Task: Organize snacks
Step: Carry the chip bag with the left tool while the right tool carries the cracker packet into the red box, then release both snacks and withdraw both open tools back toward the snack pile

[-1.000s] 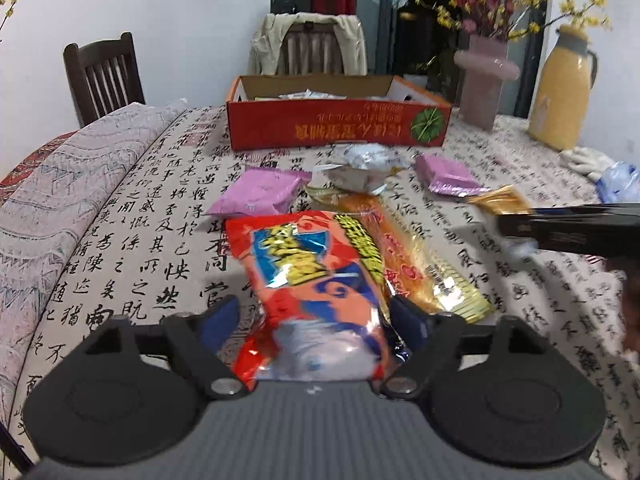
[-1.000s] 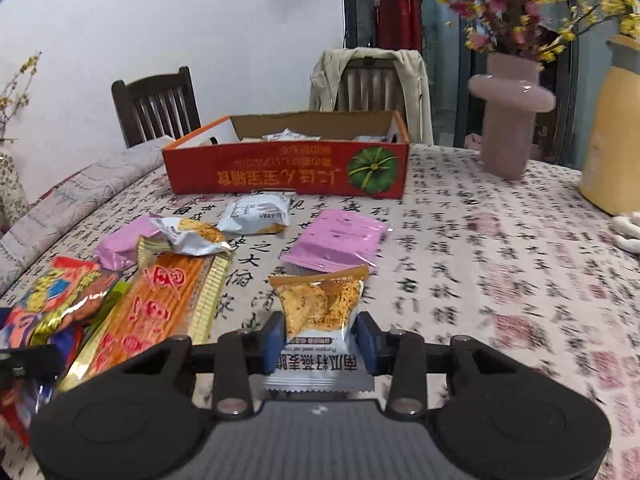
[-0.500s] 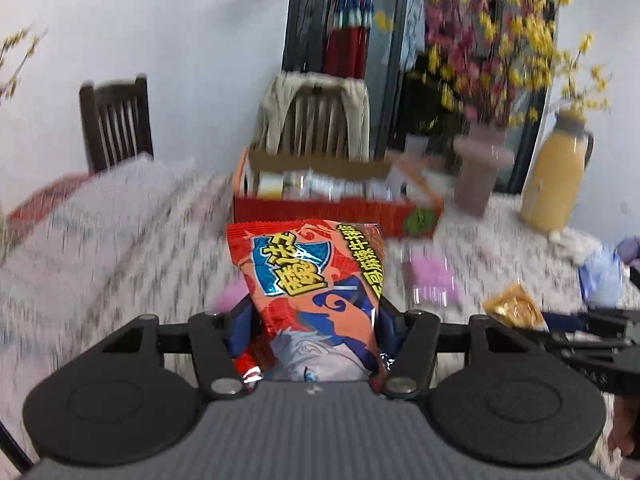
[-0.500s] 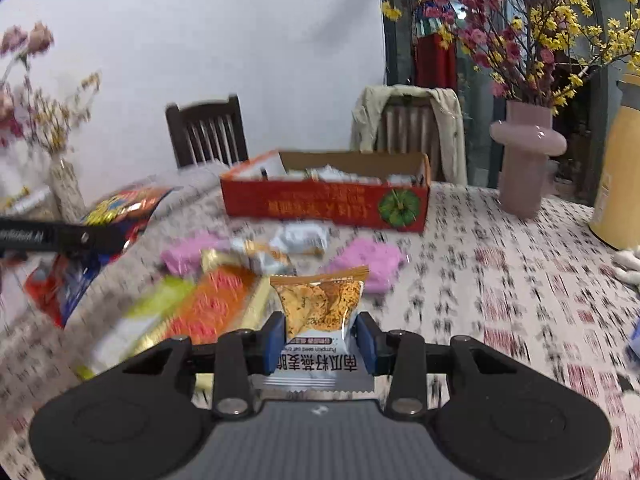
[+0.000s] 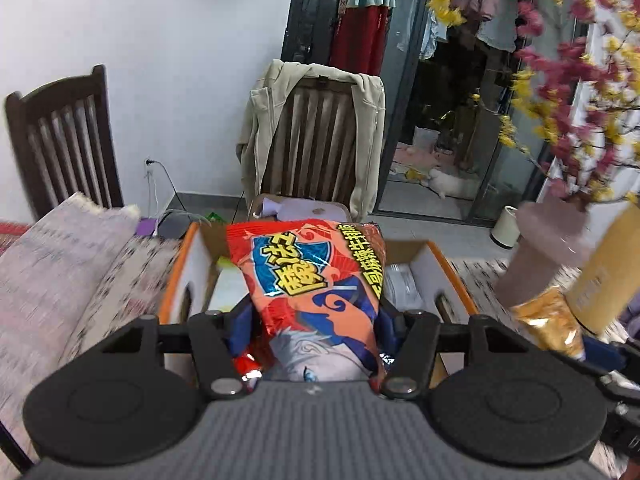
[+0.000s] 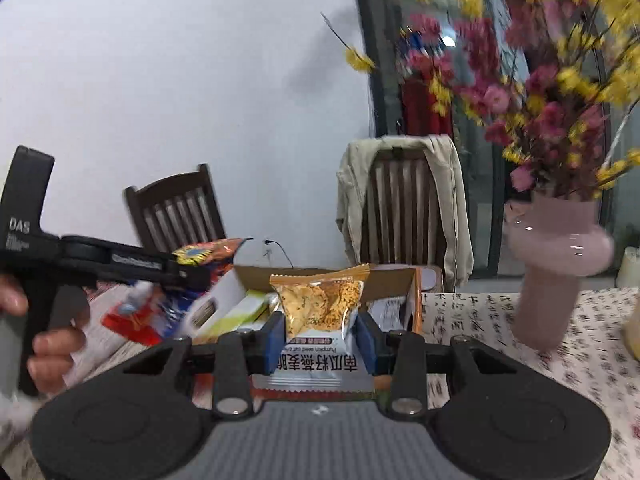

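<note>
Both grippers have come up off the scattered tablecloth and now hang at the near edge of the orange cardboard box (image 5: 434,258), which lies straight ahead of and below both sets of fingers. One red-and-blue chip bag (image 5: 316,300) stands clamped in the left gripper (image 5: 316,332), long axis pointing away over the box opening, and one small pumpkin-seed cracker packet (image 6: 320,312) is pinched upright in the right gripper (image 6: 320,338). I judge neither hand clearly nearer, so each needs only to reach a little forward and let go; one pink vase (image 6: 554,264) stands just right of the box.
</note>
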The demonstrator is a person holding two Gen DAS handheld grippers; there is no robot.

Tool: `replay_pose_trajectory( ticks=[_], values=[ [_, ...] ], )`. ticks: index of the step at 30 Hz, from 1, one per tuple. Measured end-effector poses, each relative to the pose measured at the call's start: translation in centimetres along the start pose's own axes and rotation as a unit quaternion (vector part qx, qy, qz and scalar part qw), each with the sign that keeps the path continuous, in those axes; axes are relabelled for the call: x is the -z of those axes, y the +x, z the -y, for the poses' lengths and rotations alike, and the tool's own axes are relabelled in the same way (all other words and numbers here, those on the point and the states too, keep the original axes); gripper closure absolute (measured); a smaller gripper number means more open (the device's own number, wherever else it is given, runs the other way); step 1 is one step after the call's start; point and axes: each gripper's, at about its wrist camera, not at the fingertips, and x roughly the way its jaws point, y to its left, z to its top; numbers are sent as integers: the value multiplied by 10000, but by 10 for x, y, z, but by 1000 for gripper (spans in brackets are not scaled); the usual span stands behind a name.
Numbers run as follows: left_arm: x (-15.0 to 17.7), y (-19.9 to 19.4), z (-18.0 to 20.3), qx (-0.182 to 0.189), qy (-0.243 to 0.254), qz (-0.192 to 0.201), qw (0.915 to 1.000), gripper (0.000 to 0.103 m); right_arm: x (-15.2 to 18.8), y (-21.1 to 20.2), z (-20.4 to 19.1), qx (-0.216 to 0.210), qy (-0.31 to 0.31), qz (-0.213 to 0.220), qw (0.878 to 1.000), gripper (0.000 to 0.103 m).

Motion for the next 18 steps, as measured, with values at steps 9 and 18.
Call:
replay_pose_trajectory(
  ticks=[9, 18],
  values=[
    [2, 102, -35, -619, -189, -569, 9963, 43, 8, 141, 5, -39, 327, -1174, 9925, 65],
    [24, 115, -40, -385, -306, -666, 9966, 18, 30, 144, -13, 38, 169, -1165, 9930, 43]
  ],
)
